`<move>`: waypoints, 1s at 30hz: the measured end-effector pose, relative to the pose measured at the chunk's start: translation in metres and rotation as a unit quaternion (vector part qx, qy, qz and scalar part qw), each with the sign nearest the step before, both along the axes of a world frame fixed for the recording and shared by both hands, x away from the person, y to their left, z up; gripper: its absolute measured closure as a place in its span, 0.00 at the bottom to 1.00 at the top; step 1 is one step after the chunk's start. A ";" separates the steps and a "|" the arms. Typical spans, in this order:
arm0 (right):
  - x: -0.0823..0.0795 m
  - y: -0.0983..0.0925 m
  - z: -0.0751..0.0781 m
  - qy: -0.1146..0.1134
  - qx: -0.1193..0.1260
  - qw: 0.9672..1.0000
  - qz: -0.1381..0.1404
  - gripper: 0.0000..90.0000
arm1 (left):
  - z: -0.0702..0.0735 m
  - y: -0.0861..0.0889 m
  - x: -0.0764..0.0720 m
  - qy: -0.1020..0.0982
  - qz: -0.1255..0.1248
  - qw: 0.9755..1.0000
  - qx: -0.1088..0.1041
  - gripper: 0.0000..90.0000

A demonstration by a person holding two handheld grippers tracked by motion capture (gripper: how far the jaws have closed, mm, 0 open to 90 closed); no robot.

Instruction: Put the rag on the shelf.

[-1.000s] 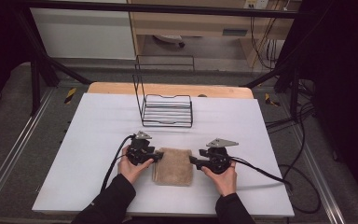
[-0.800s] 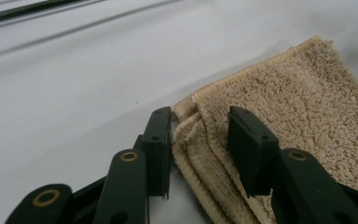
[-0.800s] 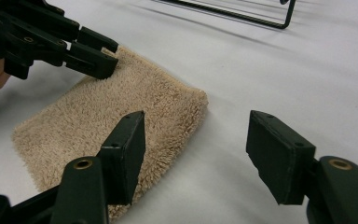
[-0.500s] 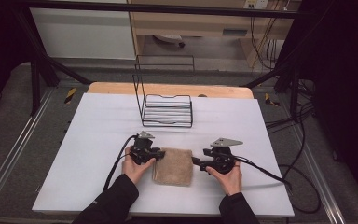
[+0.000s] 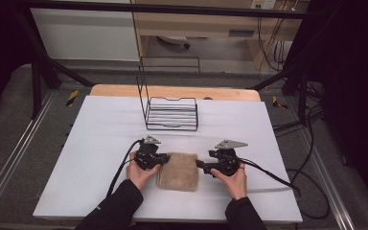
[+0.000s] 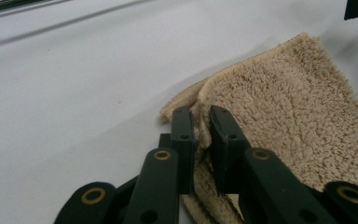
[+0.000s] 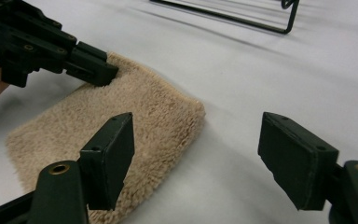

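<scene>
**Folded towel pinched at its left edge, right jaws spread beside it**

Towel [image 5: 178,170]: tan terry cloth, deep looped pile, folded into a compact rectangle with at least two layers showing along the edge in the left gripper view. It lies flat on the white table [image 5: 100,139], near the person's side, between the two hands. Corners rounded, one hemmed border visible as a paler ridge along the fold.

Left gripper [image 6: 200,128]: jaws have just been closing and now clamp a raised ridge of the towel's edge; cloth is bunched up between the pads. In the high view this gripper [image 5: 162,159] touches the towel's left side.

Right gripper [image 7: 196,156]: jaws have just been opening and stand wide apart, nothing between the pads. One jaw hovers over the towel's near corner, the other over bare table. In the high view it [image 5: 200,165] sits just beside the towel's right edge.

Black wire rack [image 5: 170,108]: upright farther back on the table, well apart from the towel.
</scene>
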State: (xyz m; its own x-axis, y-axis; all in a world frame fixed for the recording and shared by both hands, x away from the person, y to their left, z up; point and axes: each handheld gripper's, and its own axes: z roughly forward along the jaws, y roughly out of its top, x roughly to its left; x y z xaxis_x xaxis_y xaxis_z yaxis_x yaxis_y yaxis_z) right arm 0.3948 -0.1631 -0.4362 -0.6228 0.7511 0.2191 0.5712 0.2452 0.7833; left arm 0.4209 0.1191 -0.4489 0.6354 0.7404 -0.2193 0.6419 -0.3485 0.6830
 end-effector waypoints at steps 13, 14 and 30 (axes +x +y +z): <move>0.023 0.012 -0.017 0.014 -0.011 1.000 -0.017 0.53 | 0.000 -0.004 -0.003 -0.026 -0.010 0.999 0.025 0.90; 0.023 0.012 -0.017 0.014 -0.011 1.000 -0.017 0.53 | 0.000 -0.004 -0.004 -0.027 -0.011 0.999 0.026 0.90; 0.020 0.020 -0.023 0.069 0.014 0.998 0.002 0.89 | 0.000 -0.002 -0.002 -0.024 -0.018 0.999 0.020 0.89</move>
State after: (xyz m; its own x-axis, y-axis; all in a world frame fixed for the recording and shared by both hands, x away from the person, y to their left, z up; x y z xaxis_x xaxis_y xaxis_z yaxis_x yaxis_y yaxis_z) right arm 0.4147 -0.1427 -0.4595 -0.5888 0.7411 0.3227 0.6726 0.2278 0.7041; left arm 0.4191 0.1169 -0.4491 0.6714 0.7239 -0.1585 0.5947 -0.3987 0.6981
